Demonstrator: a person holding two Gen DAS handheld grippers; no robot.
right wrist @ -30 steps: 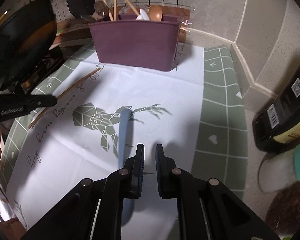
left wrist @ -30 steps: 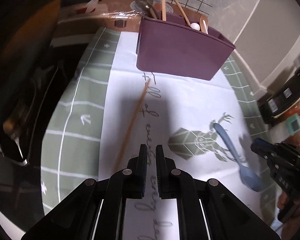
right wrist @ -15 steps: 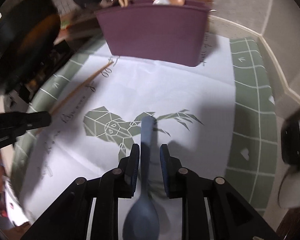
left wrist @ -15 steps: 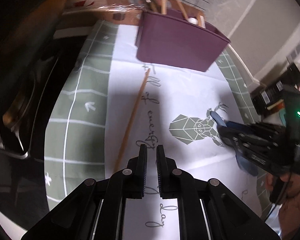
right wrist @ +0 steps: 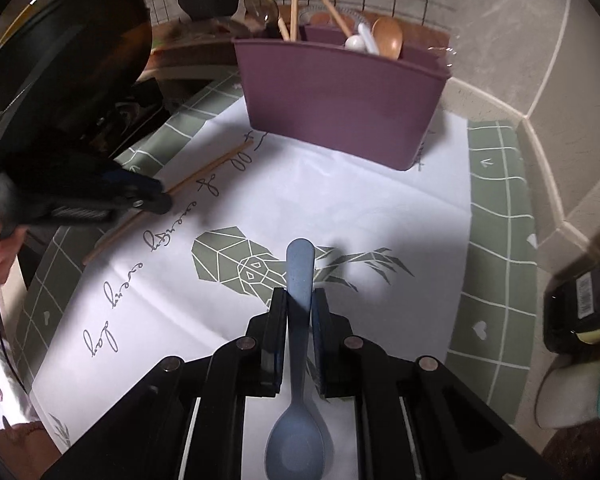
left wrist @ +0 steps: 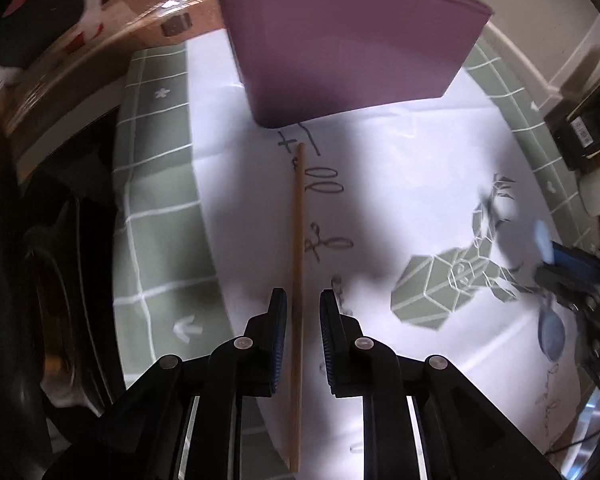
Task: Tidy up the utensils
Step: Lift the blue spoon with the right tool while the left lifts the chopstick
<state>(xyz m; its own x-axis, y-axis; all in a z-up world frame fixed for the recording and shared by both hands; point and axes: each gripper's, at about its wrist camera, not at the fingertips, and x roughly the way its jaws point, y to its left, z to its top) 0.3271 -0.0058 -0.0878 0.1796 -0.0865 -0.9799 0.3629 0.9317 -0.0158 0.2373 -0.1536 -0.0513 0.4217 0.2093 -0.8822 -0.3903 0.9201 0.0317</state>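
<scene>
Utensils lie on the white printed paper sheet (right wrist: 380,216): a blue plastic spoon (right wrist: 299,344) pinched at its handle by the right gripper (right wrist: 299,300), and a thin wooden chopstick (left wrist: 298,264) between the spread fingers of the left gripper (left wrist: 303,302), untouched, before the purple plastic utensil holder (right wrist: 340,108).

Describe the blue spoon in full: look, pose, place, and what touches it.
The blue spoon is one matte, plastic-looking piece in dusty blue: a flat, round-ended handle and an oval bowl. It points handle-first toward the purple utensil holder, bowl nearest the camera, over the white printed mat. The right gripper is closed on its handle, both pads against the sides. Whether it still touches the mat is unclear.
</scene>
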